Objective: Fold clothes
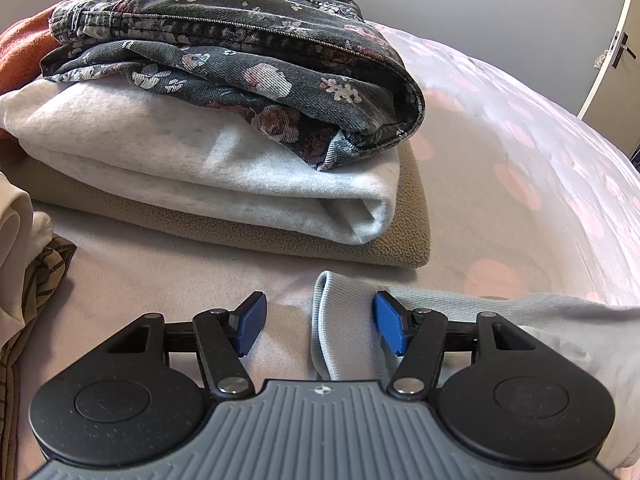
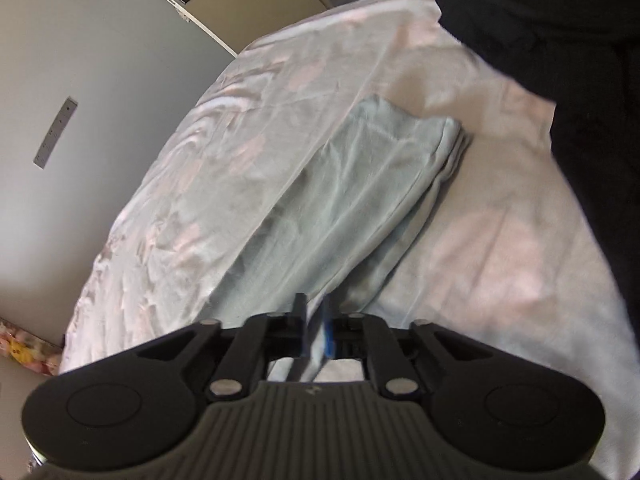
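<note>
A: What was the cloth like?

B: The pale blue garment (image 2: 352, 200) was soft knit, folded into a long strip across the bedsheet (image 2: 500, 240), its far end squared and layered. In the left view its ribbed cuff (image 1: 340, 328) was thick and rounded.

A: Your tools?

B: My left gripper (image 1: 320, 328) stood wide apart, nothing pinched; the cuff lay between the blue pads, touching the right one. My right gripper (image 2: 316, 332) was nearly together on the strip's near end, cloth between the pads, jaws easing apart.

A: Room to move?

B: Bare sheet right of the strip. Far left, a folded stack (image 1: 224, 128): floral denim over grey fleece over tan pile. A dark sleeve (image 2: 560, 60) hung far right.
</note>
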Motion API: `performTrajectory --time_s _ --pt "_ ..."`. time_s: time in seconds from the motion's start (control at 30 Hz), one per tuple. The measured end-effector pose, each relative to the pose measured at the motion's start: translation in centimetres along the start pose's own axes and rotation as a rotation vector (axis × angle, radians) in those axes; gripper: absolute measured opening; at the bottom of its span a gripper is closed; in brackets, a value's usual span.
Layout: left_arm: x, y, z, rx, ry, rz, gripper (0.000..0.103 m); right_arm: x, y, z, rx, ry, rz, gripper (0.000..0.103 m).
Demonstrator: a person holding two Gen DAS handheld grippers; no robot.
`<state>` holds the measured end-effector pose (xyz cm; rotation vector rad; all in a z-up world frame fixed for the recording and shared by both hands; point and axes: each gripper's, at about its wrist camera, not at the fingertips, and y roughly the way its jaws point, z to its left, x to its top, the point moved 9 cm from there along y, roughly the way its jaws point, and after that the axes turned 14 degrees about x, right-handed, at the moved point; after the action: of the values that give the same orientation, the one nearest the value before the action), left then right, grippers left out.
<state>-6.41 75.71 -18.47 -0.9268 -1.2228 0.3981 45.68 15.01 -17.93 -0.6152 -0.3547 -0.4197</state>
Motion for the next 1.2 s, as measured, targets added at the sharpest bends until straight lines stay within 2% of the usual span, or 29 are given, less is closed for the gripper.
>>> performTrajectory --time_s 0.17,0.27,0.3,0.5,0.8,0.93,1.0,1.03,1.07,1.1,1.17,1.2 --pt "0.1 0.2 -0.1 0.000 -0.003 0.001 0.058 -0.7 1.4 0.6 0.023 -0.003 0.020 0.025" --pt "0.1 0.3 -0.2 0.001 -0.002 0.000 0.059 -0.7 2.0 0.9 0.004 -0.027 0.023 0.004" --pt "0.2 0.3 -0.2 0.000 -0.002 0.000 0.059 -0.7 2.1 0.9 -0.010 -0.032 0.021 0.002" --pt "0.3 0.5 -0.5 -0.002 -0.001 -0.001 0.059 0.2 -0.2 3.0 0.021 -0.080 -0.032 0.002" --pt "-0.1 0.4 -0.3 -0.009 -0.009 0.002 0.059 -1.6 1.9 -1.3 -0.107 -0.071 0.039 0.001" --pt "-0.1 0.6 -0.5 -0.002 -0.004 -0.001 0.060 -1.4 1.1 -1.2 -0.153 -0.108 0.058 0.002" --pt "-0.1 0.6 -0.6 0.000 0.001 -0.004 0.060 -0.7 0.2 -1.4 -0.191 -0.141 0.054 0.008" --pt "-0.1 0.7 -0.7 0.000 0.003 -0.005 0.060 0.0 -0.4 -1.5 -0.191 -0.155 0.040 0.009" --pt "-0.1 0.7 -0.7 0.001 0.002 -0.004 0.060 0.9 -0.9 -1.6 -0.188 -0.163 0.024 0.013" --pt "-0.1 0.7 -0.8 0.001 0.001 -0.004 0.060 1.8 -1.3 -1.8 -0.196 -0.166 0.001 0.026" --pt "-0.1 0.7 -0.8 0.002 0.001 -0.004 0.060 3.9 -1.8 -2.2 -0.223 -0.164 -0.041 0.044" --pt "-0.1 0.7 -0.9 0.004 0.002 -0.005 0.060 4.9 -2.0 -2.5 -0.239 -0.164 -0.057 0.044"
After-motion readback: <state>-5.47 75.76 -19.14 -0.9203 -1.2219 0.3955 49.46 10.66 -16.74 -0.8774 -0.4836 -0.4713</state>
